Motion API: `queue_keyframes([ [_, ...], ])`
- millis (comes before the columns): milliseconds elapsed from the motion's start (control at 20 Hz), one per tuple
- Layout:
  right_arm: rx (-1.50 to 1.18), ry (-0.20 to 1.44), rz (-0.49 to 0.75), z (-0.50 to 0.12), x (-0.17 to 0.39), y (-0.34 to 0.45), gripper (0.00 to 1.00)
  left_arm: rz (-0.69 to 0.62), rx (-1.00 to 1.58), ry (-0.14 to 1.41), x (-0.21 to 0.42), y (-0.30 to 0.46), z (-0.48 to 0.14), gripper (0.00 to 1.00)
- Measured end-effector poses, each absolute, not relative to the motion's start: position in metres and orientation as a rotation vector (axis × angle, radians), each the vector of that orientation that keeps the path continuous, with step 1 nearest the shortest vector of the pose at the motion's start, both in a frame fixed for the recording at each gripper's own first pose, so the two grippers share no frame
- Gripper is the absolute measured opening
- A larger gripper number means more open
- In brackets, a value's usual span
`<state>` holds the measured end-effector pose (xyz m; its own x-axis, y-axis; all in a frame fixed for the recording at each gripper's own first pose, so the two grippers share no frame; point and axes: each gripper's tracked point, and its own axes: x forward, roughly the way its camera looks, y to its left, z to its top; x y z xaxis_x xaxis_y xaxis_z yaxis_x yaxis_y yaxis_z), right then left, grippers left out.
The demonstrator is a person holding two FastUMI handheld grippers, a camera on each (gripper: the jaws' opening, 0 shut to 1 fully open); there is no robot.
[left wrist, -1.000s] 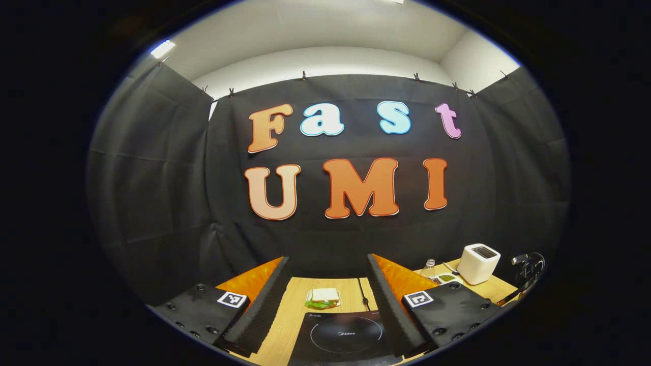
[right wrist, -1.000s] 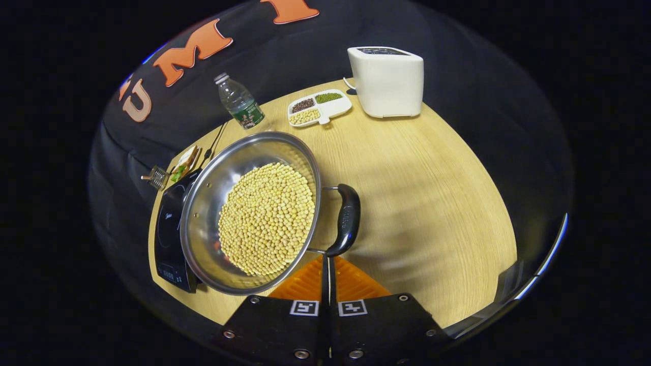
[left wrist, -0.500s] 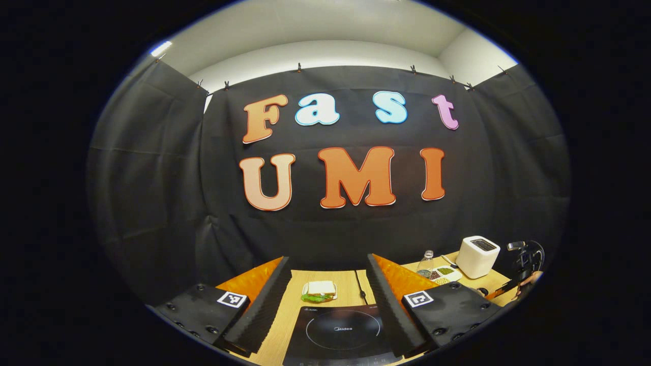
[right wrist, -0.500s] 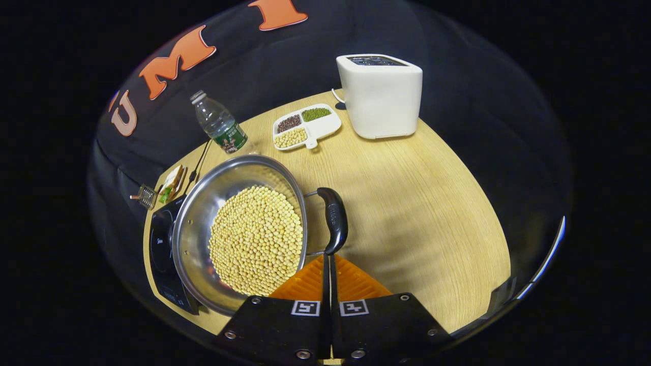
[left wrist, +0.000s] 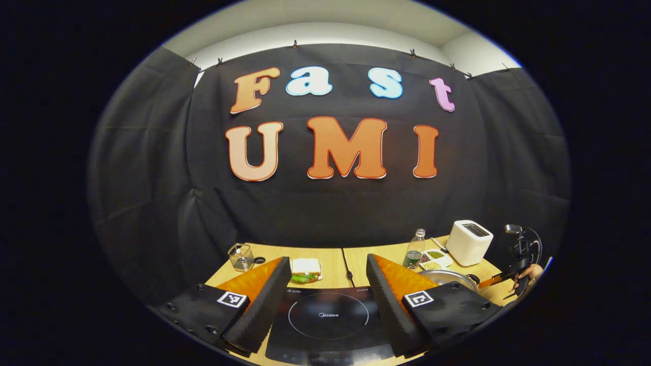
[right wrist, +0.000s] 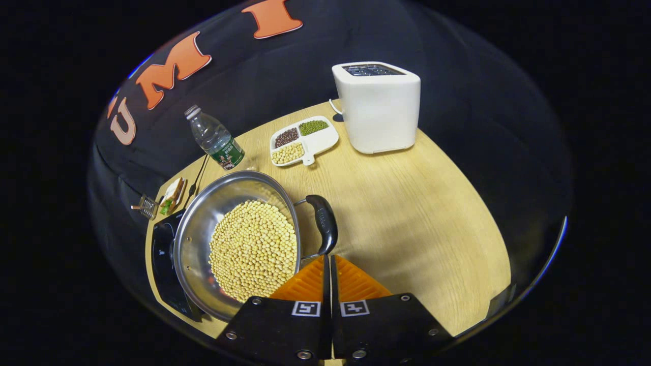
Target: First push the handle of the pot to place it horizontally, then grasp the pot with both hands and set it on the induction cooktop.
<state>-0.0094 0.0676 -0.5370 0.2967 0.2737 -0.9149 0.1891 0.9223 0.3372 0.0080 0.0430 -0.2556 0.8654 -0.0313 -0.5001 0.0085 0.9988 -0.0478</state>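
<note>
Right claw (right wrist: pixel 328 259) pressed together, tips at the pot (right wrist: pixel 239 244) handle (right wrist: pixel 324 223). Pot on worktop (right wrist: pixel 417 213), partly over cooktop (left wrist: pixel 328 317). Left claw (left wrist: pixel 325 269) spread apart above cooktop, gripping nothing.

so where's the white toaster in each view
Left gripper view: the white toaster stands at the lower right, on the far right of the table.
Right gripper view: it stands at the top centre, on the table's far edge.
Shared landmark: the divided bean dish sits just left of it in both, beside the water bottle.
</note>
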Motion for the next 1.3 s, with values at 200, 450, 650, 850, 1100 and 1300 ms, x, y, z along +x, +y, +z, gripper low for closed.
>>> queue_keyframes([
  [200,0.370,1.200,0.117,-0.505,-0.003,0.069,0.14,-0.046,-0.039,0.616,0.007,0.028,-0.284,0.97],
  [450,0.309,1.116,0.180,-0.476,0.004,0.079,0.58,-0.110,-0.020,0.677,0.008,0.002,-0.323,0.97],
  [650,0.314,1.095,0.199,-0.469,0.011,0.085,0.72,-0.154,-0.003,0.748,0.004,-0.023,-0.355,0.97],
  [850,0.304,1.088,0.201,-0.470,0.014,0.086,0.80,-0.209,-0.010,0.831,-0.002,-0.055,-0.392,0.97],
  [1100,0.306,1.097,0.201,-0.474,0.016,0.088,0.82,-0.249,-0.062,0.953,-0.007,-0.091,-0.435,0.96],
  [1300,0.297,1.104,0.186,-0.479,0.018,0.086,0.82,-0.268,-0.104,1.045,-0.010,-0.119,-0.470,0.97],
])
